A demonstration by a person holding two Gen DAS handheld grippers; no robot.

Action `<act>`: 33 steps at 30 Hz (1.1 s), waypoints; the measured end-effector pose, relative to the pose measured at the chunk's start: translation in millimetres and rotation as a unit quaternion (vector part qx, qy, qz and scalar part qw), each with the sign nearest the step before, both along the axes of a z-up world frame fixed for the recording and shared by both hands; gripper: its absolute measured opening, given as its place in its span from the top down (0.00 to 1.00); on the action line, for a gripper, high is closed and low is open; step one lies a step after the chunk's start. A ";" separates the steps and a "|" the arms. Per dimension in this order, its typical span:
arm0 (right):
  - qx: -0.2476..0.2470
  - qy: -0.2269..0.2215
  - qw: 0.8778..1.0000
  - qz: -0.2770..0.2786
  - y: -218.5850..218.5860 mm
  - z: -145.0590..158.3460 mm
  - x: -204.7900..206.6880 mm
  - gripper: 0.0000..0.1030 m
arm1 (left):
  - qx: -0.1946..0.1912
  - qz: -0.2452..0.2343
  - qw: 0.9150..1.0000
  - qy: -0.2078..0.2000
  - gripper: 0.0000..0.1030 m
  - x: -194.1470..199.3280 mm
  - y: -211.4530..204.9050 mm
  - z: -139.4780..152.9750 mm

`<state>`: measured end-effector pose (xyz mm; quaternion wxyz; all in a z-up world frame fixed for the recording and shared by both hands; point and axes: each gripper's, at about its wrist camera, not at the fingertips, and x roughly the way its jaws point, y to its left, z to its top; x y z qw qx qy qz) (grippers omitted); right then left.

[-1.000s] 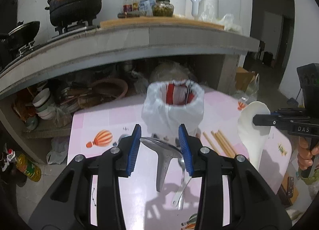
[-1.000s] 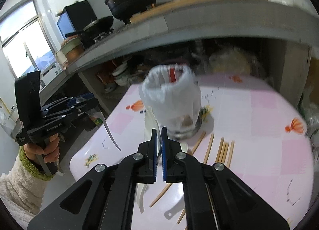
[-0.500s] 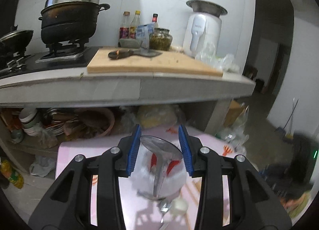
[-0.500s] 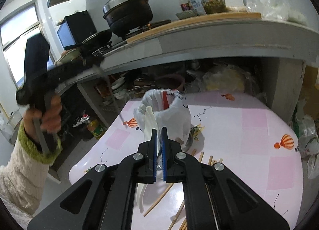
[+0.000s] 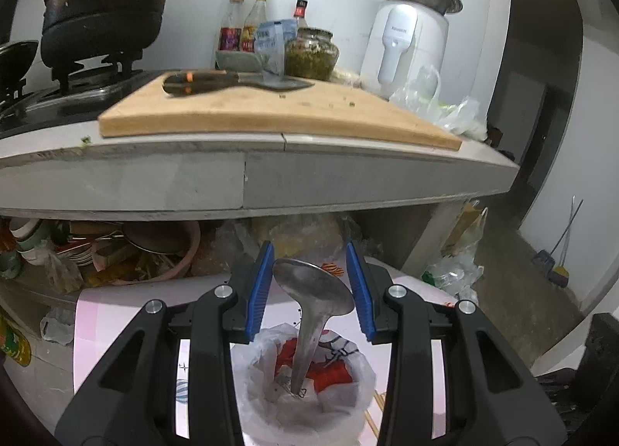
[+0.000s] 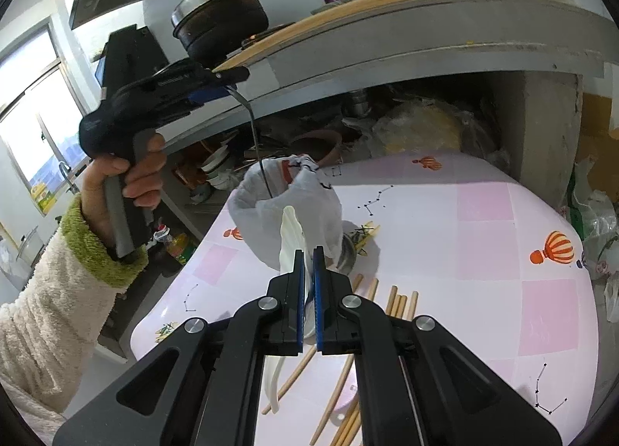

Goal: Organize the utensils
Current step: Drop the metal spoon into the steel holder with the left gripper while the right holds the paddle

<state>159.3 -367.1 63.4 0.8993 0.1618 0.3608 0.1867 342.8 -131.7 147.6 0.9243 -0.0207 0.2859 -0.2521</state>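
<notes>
Centrally, a metal ladle (image 5: 313,291) is gripped by its bowl between the blue pads of the left gripper (image 5: 312,283), whose jaws stand partly apart around it; its handle hangs down at 6 o'clock into the bag-lined holder (image 5: 305,380) on the pink table (image 6: 483,237). In the right wrist view the same ladle (image 6: 257,144) is seen as a thin curved line dropping from the left gripper (image 6: 216,88), which is held by a hand (image 6: 123,175) in a fleecy sleeve (image 6: 58,291). A white rice paddle (image 6: 292,241) is clamped edge-on in the closed right gripper (image 6: 308,264), just in front of the holder (image 6: 286,210). Wooden chopsticks (image 6: 398,302) lie loose on the table at 5 o'clock of the holder. Only the left wrist view shows the cutting board (image 5: 271,113) with a knife (image 5: 232,82) on the counter at 12 o'clock.
</notes>
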 end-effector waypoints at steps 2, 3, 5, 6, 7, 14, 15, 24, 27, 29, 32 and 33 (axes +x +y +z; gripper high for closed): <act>0.002 0.003 1.000 -0.001 -2.6 -3.2 0.7 0.96 | 0.011 0.001 1.000 0.003 0.65 7.0 -5.0 -11.0; 0.003 0.005 1.000 -0.002 -4.0 -5.1 1.1 0.96 | 0.014 0.002 1.000 0.005 0.65 9.4 -6.0 -15.0; 0.004 0.008 1.000 -0.003 -6.3 -8.2 2.0 0.96 | 0.022 0.005 1.000 0.011 0.65 15.0 -7.8 -26.9; 0.005 0.008 1.000 -0.003 -6.8 -9.0 2.5 0.96 | 0.024 0.006 1.000 0.013 0.65 16.2 -7.8 -30.6; 0.005 0.010 1.000 -0.002 -7.1 -10.3 3.0 0.96 | 0.030 0.009 0.999 0.017 0.65 18.9 -7.9 -37.8; 0.010 0.016 1.000 0.000 -7.5 -15.6 4.9 0.96 | 0.055 0.012 0.998 0.018 0.67 20.6 -2.7 -63.7; 0.010 0.017 1.000 0.001 -7.6 -16.0 5.3 0.96 | 0.059 0.010 0.998 0.015 0.67 20.1 -3.3 -65.1; 0.011 0.017 1.000 0.004 -6.7 -15.1 5.4 0.96 | 0.116 -0.009 0.993 -0.017 0.68 2.0 -18.9 -71.8; 0.011 0.017 1.000 0.004 -6.8 -14.5 4.5 0.96 | 0.133 -0.010 0.991 -0.023 0.68 -5.0 -21.2 -75.7; 0.011 0.016 1.000 0.005 -6.9 -13.6 3.5 0.96 | 0.137 -0.012 0.990 -0.026 0.68 -9.3 -21.0 -77.0; 0.011 0.015 1.000 0.005 -6.7 -12.9 2.8 0.96 | 0.145 -0.012 0.989 -0.028 0.68 -14.7 -20.9 -77.7; 0.011 0.014 1.000 0.005 -6.4 -11.8 2.0 0.96 | 0.148 -0.012 0.988 -0.029 0.68 -16.1 -21.0 -77.7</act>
